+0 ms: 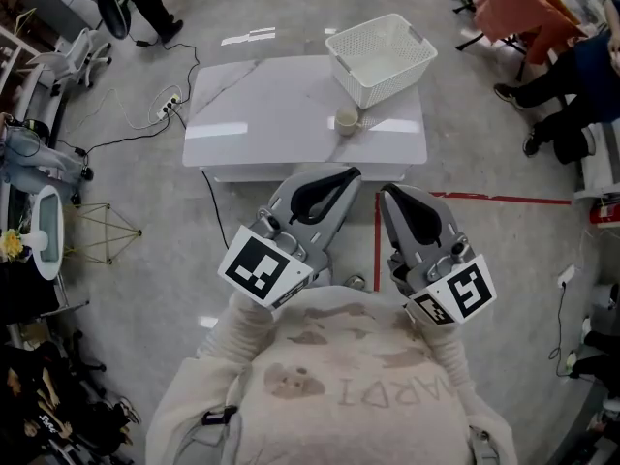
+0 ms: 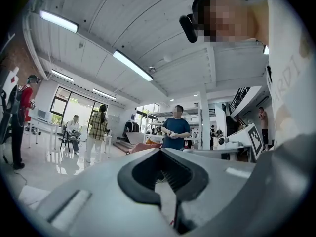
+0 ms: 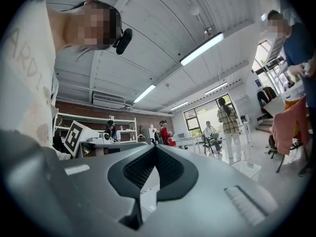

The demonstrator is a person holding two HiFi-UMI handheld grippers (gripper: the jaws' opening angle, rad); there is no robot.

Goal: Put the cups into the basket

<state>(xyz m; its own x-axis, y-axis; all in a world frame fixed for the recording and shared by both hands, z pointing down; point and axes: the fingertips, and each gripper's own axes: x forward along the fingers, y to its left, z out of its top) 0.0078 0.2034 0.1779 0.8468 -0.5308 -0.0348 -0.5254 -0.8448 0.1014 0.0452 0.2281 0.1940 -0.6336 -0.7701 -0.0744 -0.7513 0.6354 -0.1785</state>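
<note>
A pale cup [image 1: 347,121] stands on the white table [image 1: 271,114], just in front of the white mesh basket [image 1: 380,56] at the table's far right corner. Nothing shows inside the basket. Both grippers are held close to my chest, well short of the table and apart from the cup. My left gripper [image 1: 351,172] has its jaws closed together with nothing between them, as the left gripper view [image 2: 160,149] also shows. My right gripper [image 1: 385,191] is likewise shut and empty [image 3: 155,146]. The basket [image 3: 247,168] shows small in the right gripper view.
A red tape line [image 1: 465,199] runs across the floor between me and the table. A power strip [image 1: 170,108] with cables lies left of the table. A seated person [image 1: 572,85] and chairs are at the right; other people stand [image 2: 175,127] in the room.
</note>
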